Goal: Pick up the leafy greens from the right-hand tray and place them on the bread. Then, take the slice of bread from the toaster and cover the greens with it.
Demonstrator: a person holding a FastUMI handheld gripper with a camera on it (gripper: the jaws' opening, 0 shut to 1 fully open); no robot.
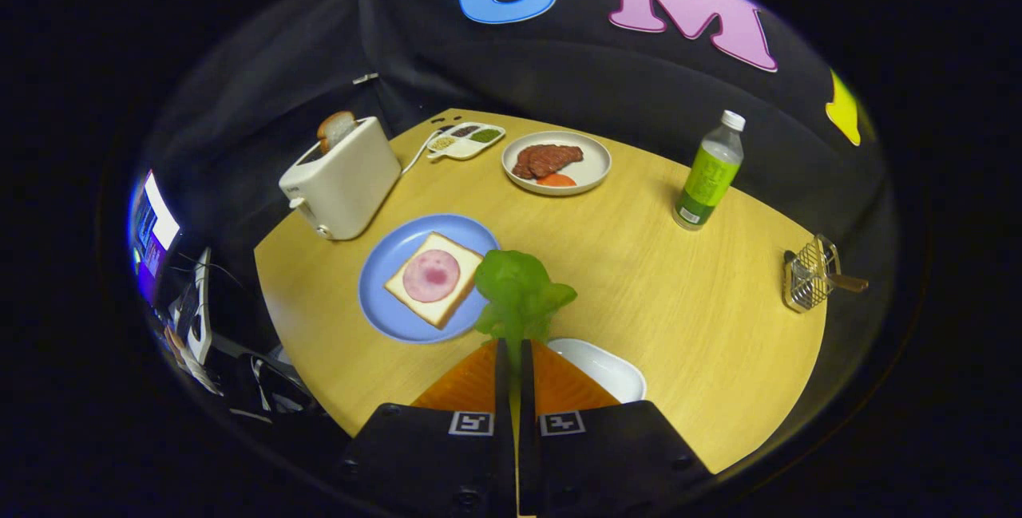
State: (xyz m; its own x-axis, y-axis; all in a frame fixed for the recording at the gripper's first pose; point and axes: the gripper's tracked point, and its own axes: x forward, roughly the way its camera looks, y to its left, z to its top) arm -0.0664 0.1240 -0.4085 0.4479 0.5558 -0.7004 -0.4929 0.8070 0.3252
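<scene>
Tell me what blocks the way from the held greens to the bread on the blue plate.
Nothing visible does. The tool is shut on the leafy greens, lifted above the white tray. The bread, topped with ham, lies uncovered just beyond on the blue plate.

A round light-wood table [679,294] stands before a black cloth wall [559,79], a lit screen [156,223] at nine o'clock.

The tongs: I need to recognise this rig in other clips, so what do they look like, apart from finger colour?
The tongs are two wedge-shaped fingers tapering forward, close side by side. Each is mounted on a blocky black base carrying a square black-and-white marker. No cables or sleeve are visible.
</scene>
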